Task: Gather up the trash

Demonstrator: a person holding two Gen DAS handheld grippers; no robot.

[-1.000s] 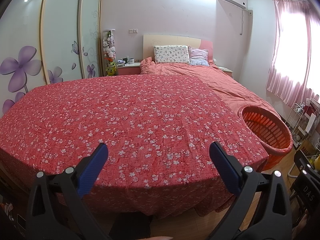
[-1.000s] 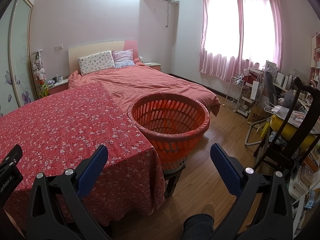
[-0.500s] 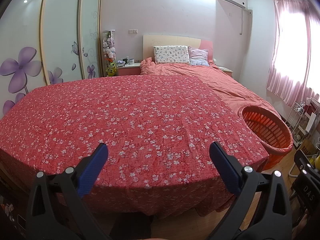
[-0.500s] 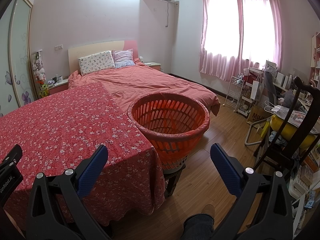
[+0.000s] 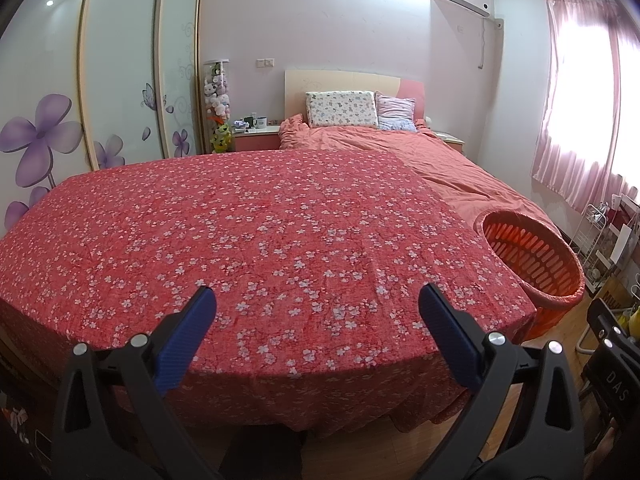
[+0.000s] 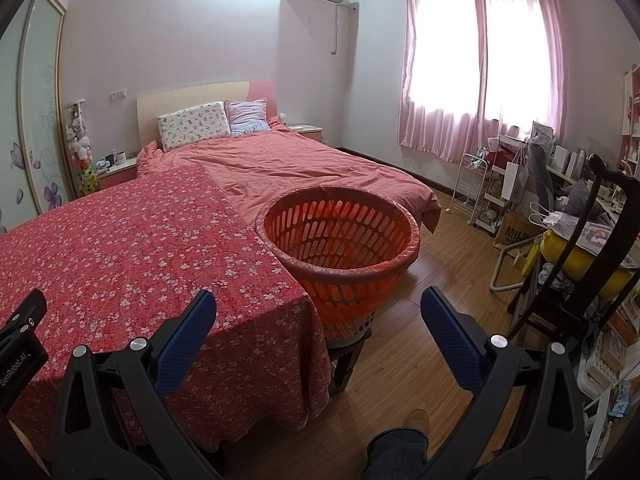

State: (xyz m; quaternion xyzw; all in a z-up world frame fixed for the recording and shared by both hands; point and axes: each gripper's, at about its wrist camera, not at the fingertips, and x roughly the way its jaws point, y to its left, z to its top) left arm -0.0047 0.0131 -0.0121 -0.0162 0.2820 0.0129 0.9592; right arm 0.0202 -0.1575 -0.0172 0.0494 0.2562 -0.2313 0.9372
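An orange slotted basket [image 6: 340, 236] stands on a low stool at the right corner of a table covered with a red floral cloth [image 6: 120, 248]; it looks empty. It also shows in the left wrist view [image 5: 532, 256]. My left gripper [image 5: 318, 328] is open and empty over the near edge of the cloth [image 5: 260, 240]. My right gripper [image 6: 318, 332] is open and empty in front of the basket, above the floor. No trash shows on the cloth in either view.
A bed [image 6: 304, 164] with pink bedding lies behind the table. A dark wooden chair [image 6: 580, 264] and a cluttered desk [image 6: 560, 184] stand at the right. A wardrobe [image 5: 120, 80] with flower doors lines the left wall. My foot [image 6: 400, 440] is on the wood floor.
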